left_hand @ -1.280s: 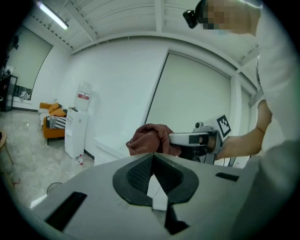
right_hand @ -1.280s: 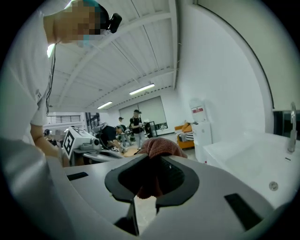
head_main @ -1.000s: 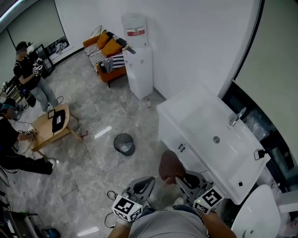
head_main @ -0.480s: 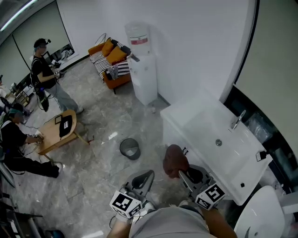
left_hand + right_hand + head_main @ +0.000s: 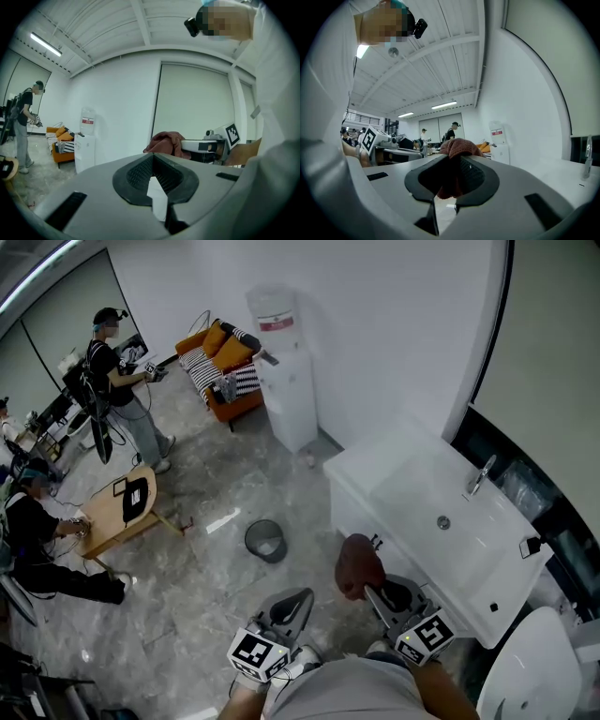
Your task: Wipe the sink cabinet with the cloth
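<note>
- Crumpled reddish-brown cloth [image 5: 357, 564] clamped in right hand-held gripper [image 5: 386, 596], just beside white sink cabinet [image 5: 360, 519] front.
- Left hand-held gripper [image 5: 284, 609] closed, empty, above grey marble floor [image 5: 202, 601].

Grey floor [image 5: 202, 479] with sink cabinet [image 5: 352, 512], waste bin [image 5: 266, 540], wooden table [image 5: 101, 526], sofa [image 5: 223, 351].

White walls, grey marble floor [image 5: 187, 568], orange sofa [image 5: 217, 367], water dispenser [image 5: 286, 381].

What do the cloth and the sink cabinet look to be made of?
Cloth: soft reddish-brown fabric, matte and slightly nubby, bunched in folds in the right hand-held gripper. Sink cabinet: smooth white fronts, probably painted or laminated board; the look leaves that open.
</note>
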`<state>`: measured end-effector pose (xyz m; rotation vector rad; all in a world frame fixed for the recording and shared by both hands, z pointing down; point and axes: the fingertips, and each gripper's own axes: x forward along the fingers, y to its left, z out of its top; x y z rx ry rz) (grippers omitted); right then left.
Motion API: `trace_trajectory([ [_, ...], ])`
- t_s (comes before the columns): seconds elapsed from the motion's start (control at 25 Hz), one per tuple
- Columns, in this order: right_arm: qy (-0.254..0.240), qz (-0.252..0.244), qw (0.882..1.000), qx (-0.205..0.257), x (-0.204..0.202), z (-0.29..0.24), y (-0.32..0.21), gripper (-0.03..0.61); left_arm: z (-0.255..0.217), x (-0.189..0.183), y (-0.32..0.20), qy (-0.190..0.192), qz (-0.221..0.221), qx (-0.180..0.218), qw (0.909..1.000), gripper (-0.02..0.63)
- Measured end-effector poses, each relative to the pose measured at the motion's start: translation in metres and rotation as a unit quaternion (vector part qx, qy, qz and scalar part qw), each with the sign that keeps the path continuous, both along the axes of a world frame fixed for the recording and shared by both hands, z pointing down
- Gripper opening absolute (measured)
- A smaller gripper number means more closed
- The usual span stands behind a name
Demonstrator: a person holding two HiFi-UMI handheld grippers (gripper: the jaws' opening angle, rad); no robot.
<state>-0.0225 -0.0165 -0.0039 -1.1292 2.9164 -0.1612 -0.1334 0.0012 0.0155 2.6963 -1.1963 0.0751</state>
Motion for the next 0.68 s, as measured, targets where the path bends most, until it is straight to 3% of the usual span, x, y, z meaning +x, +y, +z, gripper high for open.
trace_trajectory([
  [0.68,-0.011,0.014,1.000,0.017,0.020,-0.006,-0.004,0.069,0.002,0.013,-0.005,-0.003,-0.012,-0.002,0.9999,0.011],
])
